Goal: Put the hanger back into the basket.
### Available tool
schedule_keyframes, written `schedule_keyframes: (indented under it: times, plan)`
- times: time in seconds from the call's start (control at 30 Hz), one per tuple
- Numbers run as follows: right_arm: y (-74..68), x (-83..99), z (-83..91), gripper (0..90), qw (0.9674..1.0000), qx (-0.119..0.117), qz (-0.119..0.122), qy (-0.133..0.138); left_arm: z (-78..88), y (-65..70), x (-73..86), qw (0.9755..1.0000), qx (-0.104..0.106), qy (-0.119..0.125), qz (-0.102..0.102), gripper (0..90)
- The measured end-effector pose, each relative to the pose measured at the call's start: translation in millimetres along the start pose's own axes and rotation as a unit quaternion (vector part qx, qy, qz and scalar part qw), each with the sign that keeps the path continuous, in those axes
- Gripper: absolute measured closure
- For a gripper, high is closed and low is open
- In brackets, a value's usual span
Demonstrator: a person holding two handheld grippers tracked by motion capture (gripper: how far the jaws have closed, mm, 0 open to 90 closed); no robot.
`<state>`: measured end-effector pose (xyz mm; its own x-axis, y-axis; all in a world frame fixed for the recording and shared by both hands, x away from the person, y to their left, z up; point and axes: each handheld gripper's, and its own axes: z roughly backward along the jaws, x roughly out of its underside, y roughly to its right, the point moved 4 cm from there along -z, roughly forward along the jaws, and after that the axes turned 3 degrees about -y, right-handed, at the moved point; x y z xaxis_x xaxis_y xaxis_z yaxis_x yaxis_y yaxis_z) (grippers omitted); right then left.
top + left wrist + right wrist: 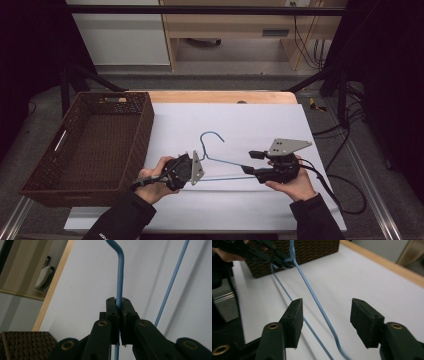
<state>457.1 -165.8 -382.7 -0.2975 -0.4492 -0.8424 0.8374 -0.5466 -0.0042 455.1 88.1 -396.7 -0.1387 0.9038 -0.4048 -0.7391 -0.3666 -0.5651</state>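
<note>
Blue wire hanger (218, 161) lies on the white table (260, 125), pinched near its neck by my left gripper (119, 305), my right gripper (325, 323) spread wide around its arm, the empty wicker basket (131, 142) apparently awaiting it.

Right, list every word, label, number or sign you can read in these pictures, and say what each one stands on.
No text reads in any view.
Sleeve cuff at the bottom edge, high view: a small pale mark, too small to read.
Wicker basket, blue hanger, left gripper, right gripper: no lettering seen.
</note>
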Motion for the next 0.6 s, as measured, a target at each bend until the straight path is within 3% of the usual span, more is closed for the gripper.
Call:
schedule_keyframes:
  times: [0.13, 0.2, 0.27, 0.47, 0.6]
  plan:
    - [8.9, 7.9, 12.1, 30.1, 0.9985, 0.045, -0.012, 0.029, 1.8, -11.1, -6.3, 0.9993, -0.007, -0.010, 0.035, 87.2]
    - [12.4, 12.1, 17.0, 24.2, 0.9971, 0.063, -0.021, 0.038, 2.4, -13.3, -7.2, 0.9992, -0.007, -0.014, 0.038, 87.2]
    - [15.6, 17.1, 21.2, 19.1, 0.9953, 0.081, -0.034, 0.042, 4.2, -21.2, -11.1, 0.9983, -0.004, -0.015, 0.057, 87.1]
    - [21.0, 31.0, 30.5, 10.7, 0.9903, 0.113, -0.063, 0.051, 6.3, -34.5, -16.9, 0.9964, 0.005, -0.026, 0.081, 87.2]
    - [24.9, 40.5, 32.6, 9.1, 0.9873, 0.127, -0.083, 0.047, 7.6, -42.7, -20.1, 0.9934, 0.016, -0.027, 0.111, 87.1]
